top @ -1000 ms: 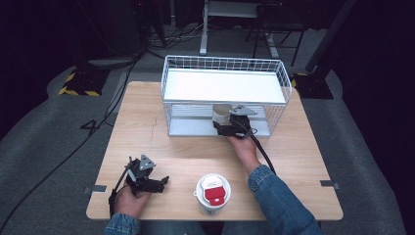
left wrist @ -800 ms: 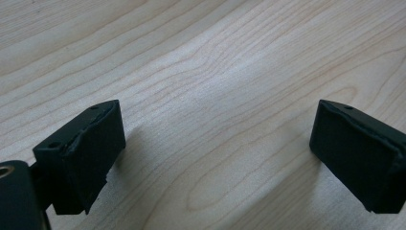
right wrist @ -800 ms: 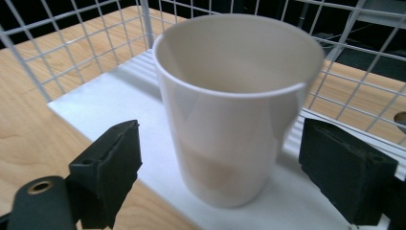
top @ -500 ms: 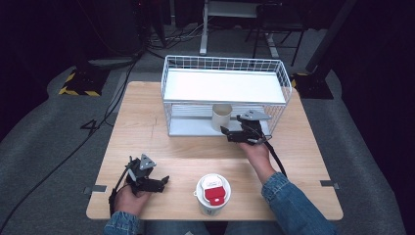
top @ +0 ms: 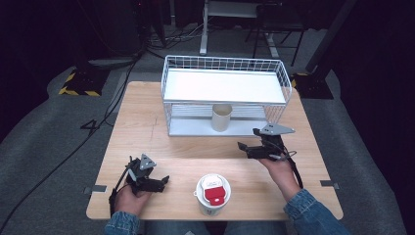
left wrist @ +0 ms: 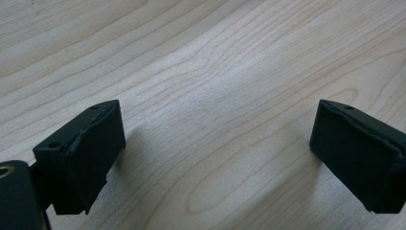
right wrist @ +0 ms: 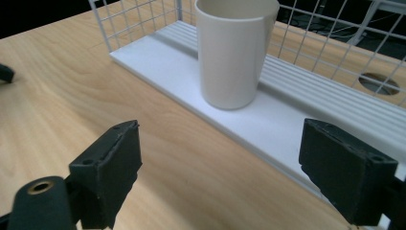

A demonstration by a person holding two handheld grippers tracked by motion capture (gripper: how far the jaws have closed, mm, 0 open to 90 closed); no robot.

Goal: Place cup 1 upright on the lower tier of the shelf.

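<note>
Two tongs on a light wooden surface, both with nothing in them. Left tongs sit low near the front-left edge, held in the person's left hand, jaws pointing toward the middle of the surface; the left gripper view has both black jaws spread wide over bare wood grain, nothing between them. Just right of that, at the front edge, stands a white lidded cup with a red patch on the lid, upright, between the two hands and touching neither. Behind it, mid-surface, a white wire rack with a solid white top tray and a slatted lower shelf. White cup stands upright on the front part of that lower shelf, open mouth up, under the top tray. Right tongs are off to the right of the white cup and in front of the rack, well apart from it, jaws aimed left, held in the right hand with a denim sleeve behind. Right gripper view: jaws apart with a clear gap, nothing in the gap; white cup sits ahead and above them on the shelf's front edge, wire mesh behind it.
</note>
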